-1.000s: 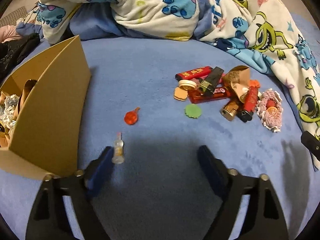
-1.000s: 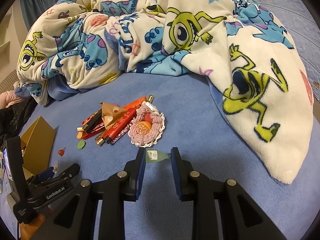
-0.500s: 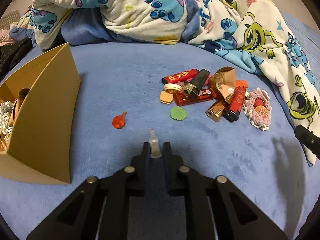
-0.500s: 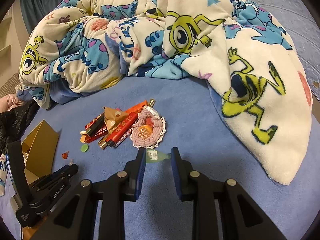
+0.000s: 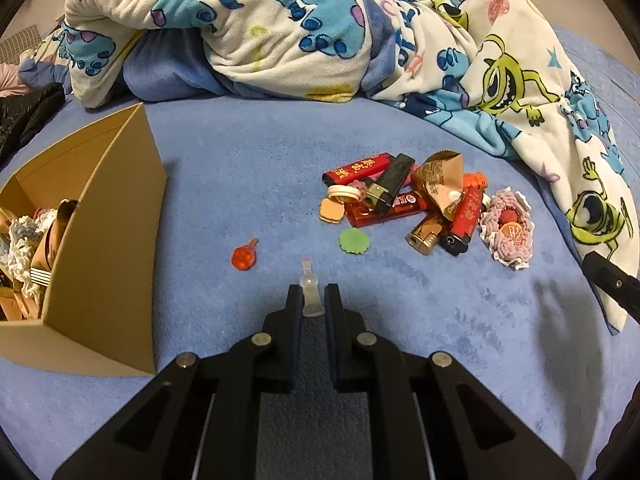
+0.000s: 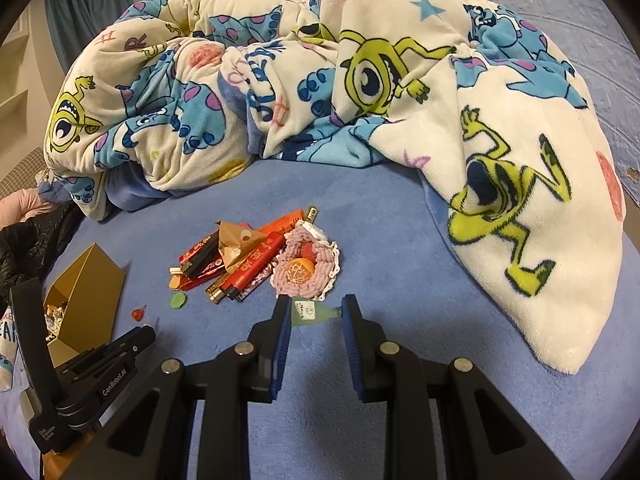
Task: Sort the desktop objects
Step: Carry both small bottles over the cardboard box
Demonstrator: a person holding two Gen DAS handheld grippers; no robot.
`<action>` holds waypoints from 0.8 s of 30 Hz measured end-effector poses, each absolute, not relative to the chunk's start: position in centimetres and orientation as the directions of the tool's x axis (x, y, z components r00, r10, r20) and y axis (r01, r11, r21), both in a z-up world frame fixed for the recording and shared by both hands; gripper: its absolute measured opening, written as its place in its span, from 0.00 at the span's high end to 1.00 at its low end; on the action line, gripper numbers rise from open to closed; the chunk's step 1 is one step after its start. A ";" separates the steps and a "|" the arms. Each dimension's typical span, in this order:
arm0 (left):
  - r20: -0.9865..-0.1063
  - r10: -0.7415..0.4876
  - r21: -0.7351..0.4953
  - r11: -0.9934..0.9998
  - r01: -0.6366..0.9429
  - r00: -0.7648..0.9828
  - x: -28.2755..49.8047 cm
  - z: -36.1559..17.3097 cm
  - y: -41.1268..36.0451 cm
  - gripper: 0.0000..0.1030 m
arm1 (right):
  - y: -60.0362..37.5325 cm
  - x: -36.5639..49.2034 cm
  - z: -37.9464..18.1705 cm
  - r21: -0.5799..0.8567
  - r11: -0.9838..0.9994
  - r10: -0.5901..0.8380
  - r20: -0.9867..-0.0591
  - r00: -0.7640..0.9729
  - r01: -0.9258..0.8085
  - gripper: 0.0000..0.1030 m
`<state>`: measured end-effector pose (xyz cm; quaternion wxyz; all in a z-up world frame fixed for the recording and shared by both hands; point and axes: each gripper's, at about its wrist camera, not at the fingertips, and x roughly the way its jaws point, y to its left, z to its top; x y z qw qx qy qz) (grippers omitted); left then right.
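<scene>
On the blue plush bedcover point(image 5: 248, 168), your left gripper point(image 5: 312, 304) pinches a clear tiny bottle point(image 5: 310, 294) and your right gripper point(image 6: 316, 314) clamps a pale-green miniature bottle point(image 6: 310, 313), with a cartoon fleece blanket point(image 6: 400, 92) heaped at the far side.

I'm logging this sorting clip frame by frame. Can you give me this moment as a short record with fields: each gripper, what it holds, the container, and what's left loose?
left gripper: shut on small clear bottle, bottle upright, neck pointing away
right gripper: shut on small green bottle, lying crosswise between the fingers
container: cardboard box, open, already holding items
loose near box: red charm, green disc
pile: lighters, crochet piece
surface: blue bedding
backdrop: cartoon blanket
</scene>
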<state>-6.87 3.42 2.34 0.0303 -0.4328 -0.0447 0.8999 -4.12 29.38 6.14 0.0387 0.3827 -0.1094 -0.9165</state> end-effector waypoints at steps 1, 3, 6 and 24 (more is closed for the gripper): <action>-0.776 0.092 -0.104 -0.994 -0.017 -0.624 -6.9 2.4 3.4 0.89 | 29.4 -4.1 6.1 0.230 -0.973 -0.155 -0.694 -0.703 -0.012 0.75; -0.774 0.092 -0.101 -0.995 -0.020 -0.627 -6.8 2.6 3.5 0.89 | 29.3 -4.1 6.1 0.230 -0.973 -0.156 -0.695 -0.702 -0.012 0.75; -0.764 0.086 -0.094 -0.995 -0.022 -0.639 -6.6 3.3 3.5 0.89 | 29.3 -4.1 6.2 0.233 -0.972 -0.159 -0.694 -0.702 -0.011 0.75; -0.685 -0.004 -0.089 -0.992 0.089 -0.729 -5.3 10.2 -2.3 0.89 | 22.3 -3.7 9.4 0.233 -0.958 -0.281 -0.650 -0.706 0.166 0.75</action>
